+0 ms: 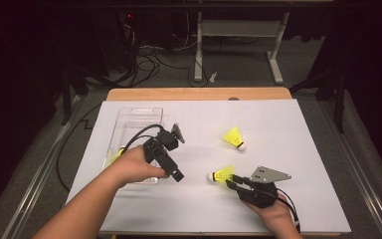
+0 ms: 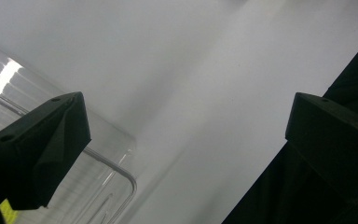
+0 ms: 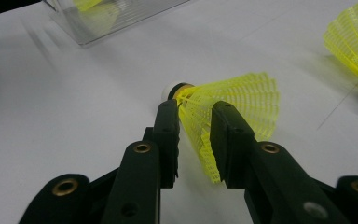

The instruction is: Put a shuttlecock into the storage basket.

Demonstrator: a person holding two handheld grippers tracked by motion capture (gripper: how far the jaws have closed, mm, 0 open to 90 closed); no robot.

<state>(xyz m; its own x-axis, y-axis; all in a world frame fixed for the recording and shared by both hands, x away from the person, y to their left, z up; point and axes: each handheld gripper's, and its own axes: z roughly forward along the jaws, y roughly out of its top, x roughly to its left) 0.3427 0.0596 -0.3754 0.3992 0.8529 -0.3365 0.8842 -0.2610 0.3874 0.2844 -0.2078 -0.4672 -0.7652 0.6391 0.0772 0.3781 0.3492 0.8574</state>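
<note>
We note a white sheet [image 1: 258, 119] covering the table [image 1: 199, 93], whose wooden edge shows at the far side. Beyond it lies grey carpet with loose cables [image 1: 149, 62] and the white legs of another desk [image 1: 238, 45]; the room behind is dark.

The right claw [image 1: 233, 181] sits near the front edge of the sheet, held from below by the right hand [image 1: 273, 216]. In the right gripper view its jaws stand close together on either side of the yellow skirt of a shuttlecock [image 3: 228, 109], which lies on its side on the sheet with its white cork pointing away from the claw. The pads appear to press the mesh (the skirt looks pinched between them), so we record the right claw as clamped on that shuttlecock.

A second shuttlecock [image 1: 234, 138] lies farther back on the sheet, well apart from the first.

The left claw [image 1: 171, 152], in the left hand [image 1: 137, 167], hangs over the near end of a clear plastic box [image 1: 129, 117] at the sheet's left side. Its jaws stand wide apart with nothing between them. A yellow item [image 1: 113, 157] rests inside the box; we cannot tell its exact form.
</note>
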